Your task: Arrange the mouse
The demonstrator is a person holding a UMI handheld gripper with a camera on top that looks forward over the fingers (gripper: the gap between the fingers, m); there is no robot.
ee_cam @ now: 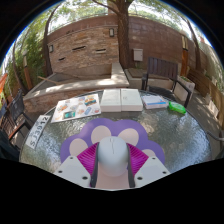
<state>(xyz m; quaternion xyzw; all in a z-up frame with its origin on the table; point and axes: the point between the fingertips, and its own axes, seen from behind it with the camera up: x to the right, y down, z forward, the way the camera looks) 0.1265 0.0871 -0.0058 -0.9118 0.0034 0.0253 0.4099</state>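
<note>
Gripper view shows our gripper (112,160) with both pink pads closed on the white mouse (112,152), held above the glass table (170,135). We judge its smooth rounded shell could squirt free onto the glass.

Outdoor patio in daylight — a brick wall (85,45) behind the glass table (175,125), trees above it.

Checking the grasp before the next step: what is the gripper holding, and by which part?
The hand-held gripper holds a white mouse, its pink-padded fingers pressing the two long sides.
</note>
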